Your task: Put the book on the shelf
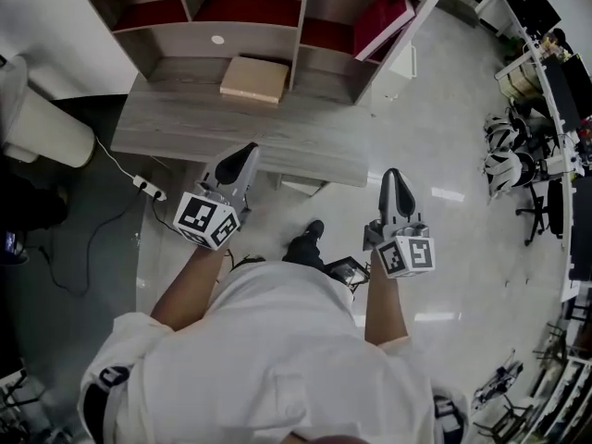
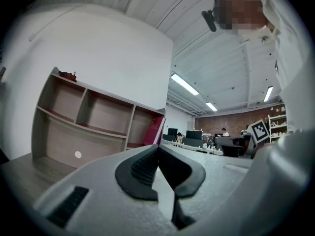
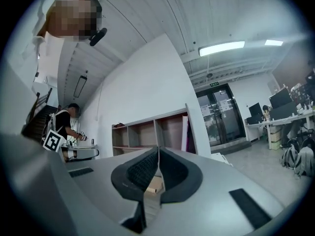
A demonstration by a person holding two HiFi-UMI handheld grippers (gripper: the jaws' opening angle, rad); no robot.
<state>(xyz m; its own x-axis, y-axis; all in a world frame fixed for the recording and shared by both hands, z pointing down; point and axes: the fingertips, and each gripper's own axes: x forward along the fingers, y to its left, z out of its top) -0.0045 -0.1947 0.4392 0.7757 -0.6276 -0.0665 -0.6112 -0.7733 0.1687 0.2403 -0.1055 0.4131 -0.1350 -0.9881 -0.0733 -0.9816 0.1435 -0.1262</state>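
Our left gripper [image 1: 246, 151] and right gripper [image 1: 392, 174] are both closed with nothing in them, near the counter's [image 1: 185, 128] front edge. The book [image 1: 254, 79] lies flat by the back edge, at the foot of the shelf [image 1: 301, 26], its longer side along that edge. It lies ahead of the left gripper, the nearer one

A glossy pale floor [image 1: 462, 248] is reflecting the lights across the right half of the head view and is meeting dark grey flooring [image 1: 83, 248] at the left. A grey-wood desk [image 1: 231, 141] is standing at upper centre, carrying a shelf unit [image 1: 176, 49]. In the left gripper view, a white wall [image 2: 108, 58] is filling the upper left, strip lights [image 2: 184, 84] are glowing on the ceiling, and a brick wall [image 2: 236, 122] is showing at the far right. Glass doors [image 3: 220, 114] are standing right of centre in the right gripper view.
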